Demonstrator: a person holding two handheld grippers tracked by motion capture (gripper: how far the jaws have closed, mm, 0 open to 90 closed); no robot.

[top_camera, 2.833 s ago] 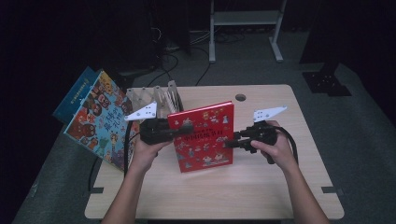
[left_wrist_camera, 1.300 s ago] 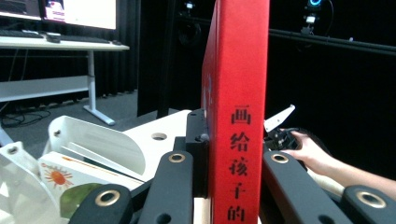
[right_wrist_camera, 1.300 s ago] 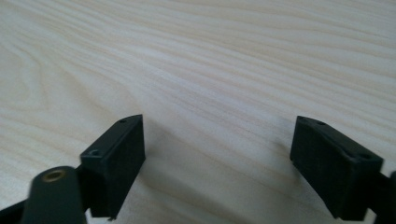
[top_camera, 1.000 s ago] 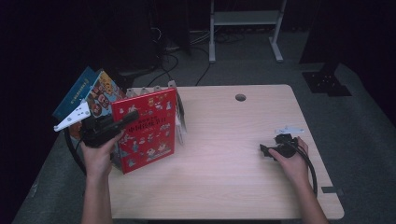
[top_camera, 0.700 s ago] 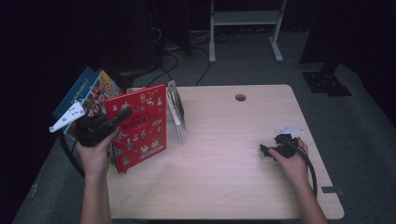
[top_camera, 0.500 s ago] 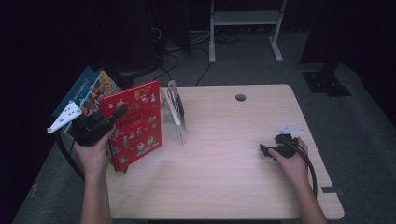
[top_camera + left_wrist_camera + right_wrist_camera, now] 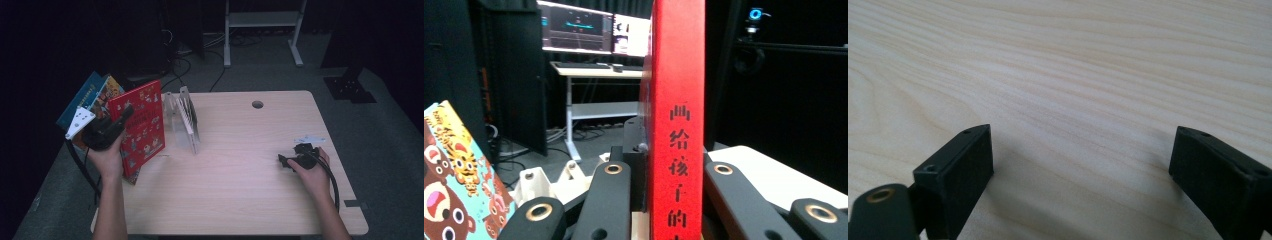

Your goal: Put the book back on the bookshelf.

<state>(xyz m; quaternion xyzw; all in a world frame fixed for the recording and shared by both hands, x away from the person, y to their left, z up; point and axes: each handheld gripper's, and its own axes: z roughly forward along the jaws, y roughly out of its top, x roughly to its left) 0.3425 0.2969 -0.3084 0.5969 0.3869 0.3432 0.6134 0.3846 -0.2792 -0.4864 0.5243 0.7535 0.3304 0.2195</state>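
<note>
High view: the red picture book (image 7: 141, 127), clamped by its spine in the left gripper (image 7: 112, 127), had been tipped upright and carried left of the clear rack (image 7: 186, 120), probably toward the leaning books (image 7: 92, 97). Right gripper (image 7: 295, 161) rested open-jawed and empty on the table (image 7: 240, 175).

Ahead of the left gripper (image 7: 121, 116) stood the red book (image 7: 140, 127) it clamped; beyond that the clear rack (image 7: 184, 119) barred the way, and colourful books (image 7: 95, 95) crowded behind. Bare table (image 7: 240, 150) lay open before the right gripper (image 7: 284, 160).
</note>
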